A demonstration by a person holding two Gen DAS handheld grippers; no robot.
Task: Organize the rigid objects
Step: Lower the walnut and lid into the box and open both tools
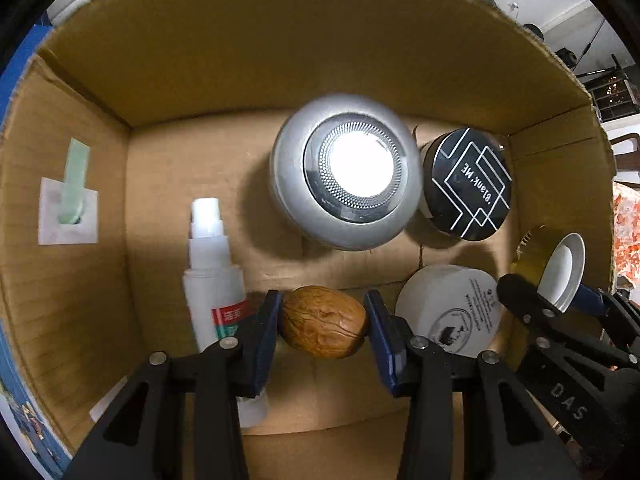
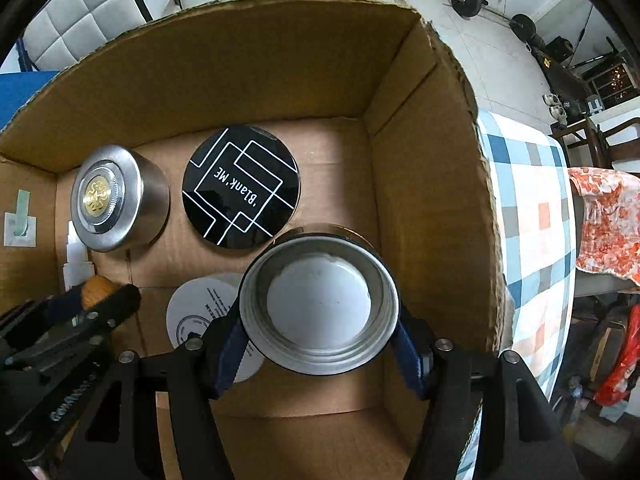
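Nearest the left wrist camera, the left gripper (image 1: pixel 323 322) is clamped on a walnut (image 1: pixel 323 322), its blue pads (image 1: pixel 267 336) pressing the brown shell from either side above the floor of the cardboard box (image 1: pixel 240 60). Nearest the right wrist camera, the right gripper (image 2: pixel 319 332) is clamped on a round lid (image 2: pixel 319 304), held with its hollow, pale underside facing the camera and its dark outer rim caught between the pads.

Just left of the left gripper lies a white spray bottle (image 1: pixel 212 280) on its side (nozzle pointing away), its lower end hidden behind the left finger. Just right of that gripper, and below the held lid as the right wrist camera sees it, a white round tin (image 1: pixel 448 304) with small printed text sits flat on the box floor. Right of the tin, at the edge of the left wrist view, the right gripper shows with the lid tilted in it.

Farther ahead of the left gripper stands a silver metal container (image 1: pixel 346 172), its top glaring white in that view and showing a gold emblem in the other. Just beside it to the right, and straight ahead of the right gripper, is a black round case (image 2: pixel 241 187) with white lines and the words "Blank ME".

Beyond the box's right wall, a checked cloth (image 2: pixel 532 216) covers a surface.
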